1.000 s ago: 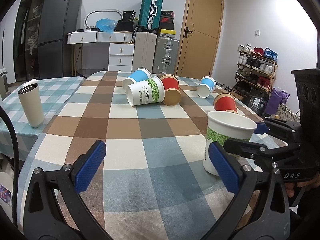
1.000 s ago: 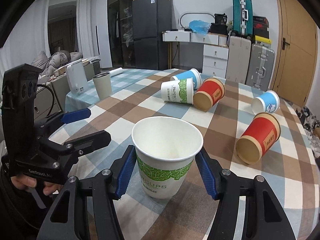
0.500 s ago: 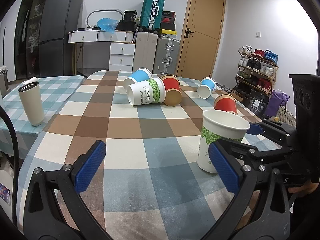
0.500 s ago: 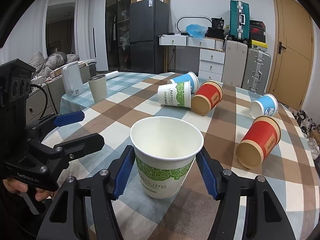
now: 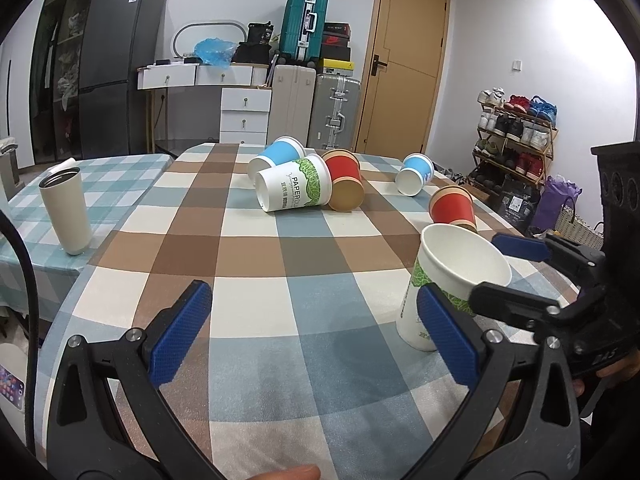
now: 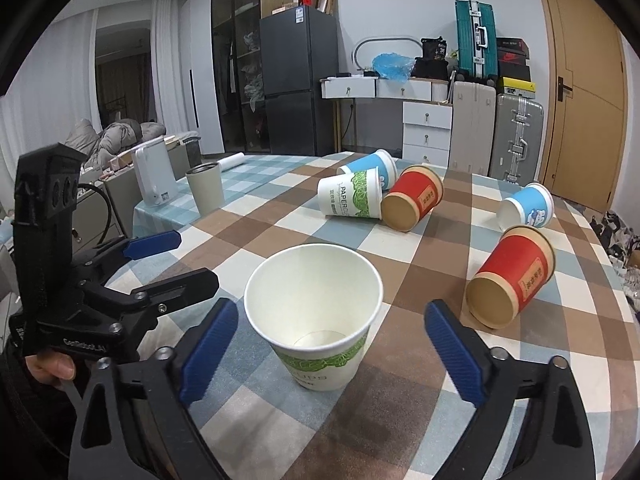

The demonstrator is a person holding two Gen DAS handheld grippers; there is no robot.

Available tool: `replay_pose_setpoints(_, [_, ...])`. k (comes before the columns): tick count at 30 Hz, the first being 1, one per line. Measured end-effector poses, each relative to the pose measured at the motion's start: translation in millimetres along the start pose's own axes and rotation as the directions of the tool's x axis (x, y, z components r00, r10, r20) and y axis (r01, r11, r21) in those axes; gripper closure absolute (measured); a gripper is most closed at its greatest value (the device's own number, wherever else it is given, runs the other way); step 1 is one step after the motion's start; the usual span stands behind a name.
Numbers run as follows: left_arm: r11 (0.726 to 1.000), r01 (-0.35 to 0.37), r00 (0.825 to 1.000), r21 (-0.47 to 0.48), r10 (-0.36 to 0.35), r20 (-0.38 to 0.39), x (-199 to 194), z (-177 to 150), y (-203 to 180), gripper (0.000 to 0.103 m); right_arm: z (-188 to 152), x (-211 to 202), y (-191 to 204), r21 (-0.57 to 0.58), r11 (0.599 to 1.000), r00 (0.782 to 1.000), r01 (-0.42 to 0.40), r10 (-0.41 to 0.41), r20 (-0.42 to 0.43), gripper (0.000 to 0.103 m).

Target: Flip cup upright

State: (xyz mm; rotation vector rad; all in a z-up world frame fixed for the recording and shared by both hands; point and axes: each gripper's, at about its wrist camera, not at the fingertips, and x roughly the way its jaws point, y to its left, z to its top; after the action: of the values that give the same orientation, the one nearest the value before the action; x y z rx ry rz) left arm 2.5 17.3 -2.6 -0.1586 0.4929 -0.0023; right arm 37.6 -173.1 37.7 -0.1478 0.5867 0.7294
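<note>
A white paper cup with green print (image 6: 316,316) stands upright on the checked tablecloth (image 6: 400,420), mouth up. My right gripper (image 6: 332,354) is open, its blue pads clear of the cup on both sides. The same cup shows in the left wrist view (image 5: 452,280), between the right gripper's fingers (image 5: 516,246). My left gripper (image 5: 312,334) is open and empty, low over the table, left of the cup. It also shows in the right wrist view (image 6: 160,264).
Several cups lie on their sides farther back: a white and green one (image 6: 350,196), two blue ones (image 6: 372,164) (image 6: 526,208) and two red ones (image 6: 416,196) (image 6: 512,282). A beige tumbler (image 5: 66,208) stands on the side table at the left.
My right gripper has opened and let go of the white and green cup, which now stands on the table. The left gripper has barely moved.
</note>
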Motion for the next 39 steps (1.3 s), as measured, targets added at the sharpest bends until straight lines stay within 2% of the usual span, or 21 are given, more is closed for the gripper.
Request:
replay_pose_setpoints(1, [1.0,-0.002,1.0,0.006,0.002,0.005,-0.8,-0.2,-0.9,0.001,-0.6,-4.5,-1.6,0.005,1.0,1.0,-0.001,0.001,0.015,0.0])
replay_pose_setpoints(5, [0.999,-0.008,1.0,0.031,0.007,0.013,-2.3,-1.0,-5.6,0.001,-6.0,-21.9,-10.5,0.017,0.999,0.995,-0.03,0.029,0.097,0.0])
replay_pose_setpoints(13, [0.996,-0.018,1.0,0.084,0.017,0.017,-0.8,-0.3,-17.3,0.001,-20.6,-35.0,-31.4,0.072,0.996,0.988,-0.062,0.05,0.149,0.0])
replay_pose_setpoints(28, [0.998,0.02,0.999,0.06,-0.021,0.024,3.1,2.3,-32.8,0.001,-23.3,-40.3,-36.4,0.078,0.994,0.981,-0.081,0.065,0.182,0.0])
replay_pose_setpoints(39, [0.998,0.021,0.999,0.057,-0.024,0.042,0.6,0.4,-33.3,0.001,-26.6,-38.5,-39.8,0.077,0.993,0.979,-0.095,0.079,0.185,0.0])
